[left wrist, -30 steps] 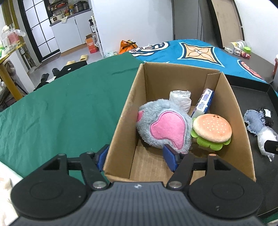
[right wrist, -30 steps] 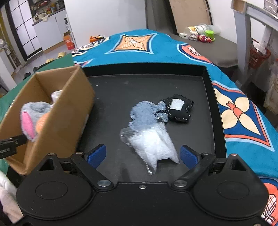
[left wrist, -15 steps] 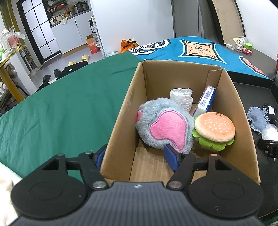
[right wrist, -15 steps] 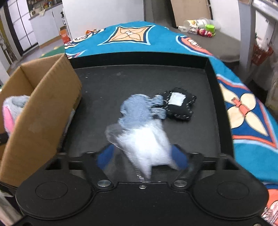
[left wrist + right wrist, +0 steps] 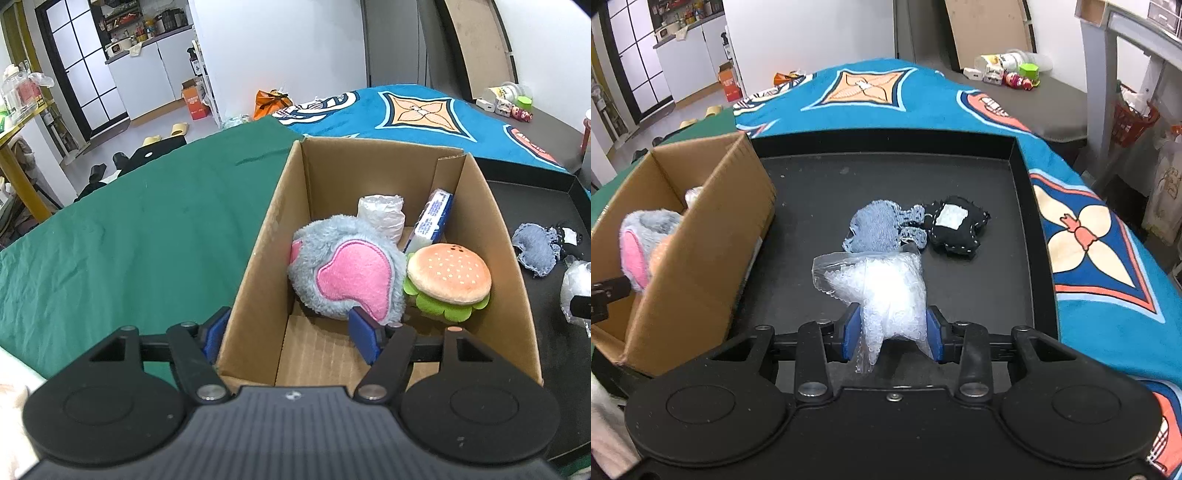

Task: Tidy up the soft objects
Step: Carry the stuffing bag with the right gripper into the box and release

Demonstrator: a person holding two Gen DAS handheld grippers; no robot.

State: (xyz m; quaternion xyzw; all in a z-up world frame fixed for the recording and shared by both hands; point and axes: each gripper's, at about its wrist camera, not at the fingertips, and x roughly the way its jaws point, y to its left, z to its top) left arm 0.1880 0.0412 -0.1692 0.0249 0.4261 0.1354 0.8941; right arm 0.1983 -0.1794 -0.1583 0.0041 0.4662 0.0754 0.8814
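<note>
In the left wrist view, the left gripper (image 5: 290, 332) is straddling the near left wall of the cardboard box (image 5: 255, 266), one blue pad outside and one inside, jaws spread and gripping nothing. Inside the box are lying a grey and pink plush toy (image 5: 343, 277), a plush hamburger (image 5: 448, 280) and a tissue pack (image 5: 434, 218).

In the right wrist view, the right gripper (image 5: 892, 334), its jaws having just been closing, is squeezing the clear bag of white beads (image 5: 882, 288) on the black tray (image 5: 1023, 236), just in front of a denim pouch (image 5: 882, 225) and a black pouch (image 5: 955, 225).
</note>
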